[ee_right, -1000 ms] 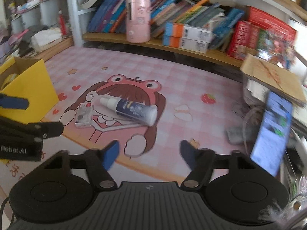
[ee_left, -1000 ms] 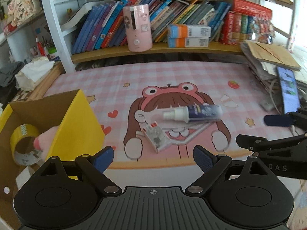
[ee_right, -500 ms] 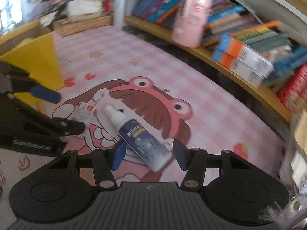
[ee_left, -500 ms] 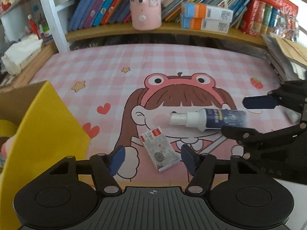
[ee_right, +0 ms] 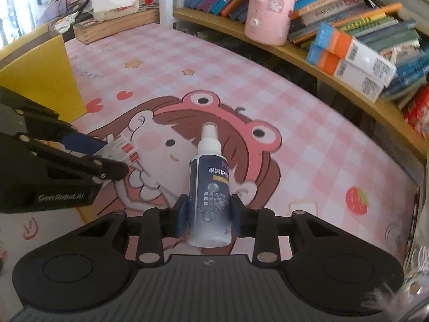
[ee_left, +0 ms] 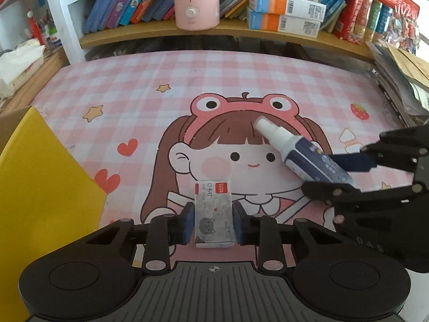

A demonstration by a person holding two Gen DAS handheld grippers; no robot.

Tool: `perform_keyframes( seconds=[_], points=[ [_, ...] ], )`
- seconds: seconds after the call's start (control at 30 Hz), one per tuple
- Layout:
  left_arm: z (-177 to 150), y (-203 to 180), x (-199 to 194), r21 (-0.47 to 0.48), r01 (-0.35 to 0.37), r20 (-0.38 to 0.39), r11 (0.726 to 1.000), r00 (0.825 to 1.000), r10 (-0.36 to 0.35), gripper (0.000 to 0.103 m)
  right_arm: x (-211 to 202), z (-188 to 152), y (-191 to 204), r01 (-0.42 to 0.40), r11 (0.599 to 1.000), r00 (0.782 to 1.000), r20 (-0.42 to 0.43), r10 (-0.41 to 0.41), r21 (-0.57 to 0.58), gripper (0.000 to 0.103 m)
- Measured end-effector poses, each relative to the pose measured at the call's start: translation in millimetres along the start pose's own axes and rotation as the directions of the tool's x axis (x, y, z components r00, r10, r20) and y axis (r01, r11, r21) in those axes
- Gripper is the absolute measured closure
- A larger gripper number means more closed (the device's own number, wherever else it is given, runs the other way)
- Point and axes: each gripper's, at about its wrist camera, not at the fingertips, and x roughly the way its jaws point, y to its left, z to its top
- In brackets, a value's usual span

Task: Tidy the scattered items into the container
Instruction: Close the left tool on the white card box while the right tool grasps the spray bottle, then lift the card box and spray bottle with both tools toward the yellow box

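Note:
My left gripper (ee_left: 213,221) is shut on a small staple box (ee_left: 213,213) with a red label; the box lies on the pink cartoon mat (ee_left: 187,86), both blue pads pressed on its sides. My right gripper (ee_right: 209,214) is shut on a dark blue spray bottle (ee_right: 210,187) with a white nozzle, gripped near its base. In the left wrist view the bottle (ee_left: 300,153) points up-left between the right gripper's fingers (ee_left: 351,162). The yellow cardboard box (ee_left: 40,177) stands at the left. In the right wrist view the left gripper (ee_right: 88,150) holds the staple box (ee_right: 123,149).
A wooden shelf (ee_left: 219,26) with books, a pink humidifier (ee_left: 195,0) and two orange-blue cartons (ee_left: 284,13) runs along the back. Stacked papers (ee_left: 402,80) lie at the right edge. Tissues (ee_left: 18,61) sit at the far left.
Both grippers came down and forward onto the mat. The left jaws closed on the staple box, the right jaws closed on the spray bottle, which turned with the right gripper.

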Motion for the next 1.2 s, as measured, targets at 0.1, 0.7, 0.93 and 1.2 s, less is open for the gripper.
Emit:
perform_keyframes(
  seconds=[0.1, 0.7, 0.93, 1.2],
  points=[
    [-3, -3, -3, 0.015, 0.009, 0.002, 1.0, 1.0, -0.01, 0.075, -2, -3, 7, 0.002, 1.0, 1.0, -0.004, -0.002, -0.02, 0.072],
    [-11, 5, -36, -0.009, 0.07, 0.055, 0.997, 0.996, -0.07, 0.075, -14, -1, 18, 0.039, 0.993, 0.999, 0.013, -0.041, 0.108, 0.072],
    [-19, 2, -64, 0.002, 0.12, 0.082, 0.993, 0.989, -0.12, 0.075, -50, -23, 24, 0.043, 0.982, 0.998, 0.03, -0.049, 0.184, 0.072],
    [-33, -5, -93, 0.04, 0.157, 0.094, 0.987, 0.983, -0.16, 0.075, -86, -45, 40, 0.043, 0.966, 0.996, 0.065, -0.062, 0.256, 0.072]
  ],
)
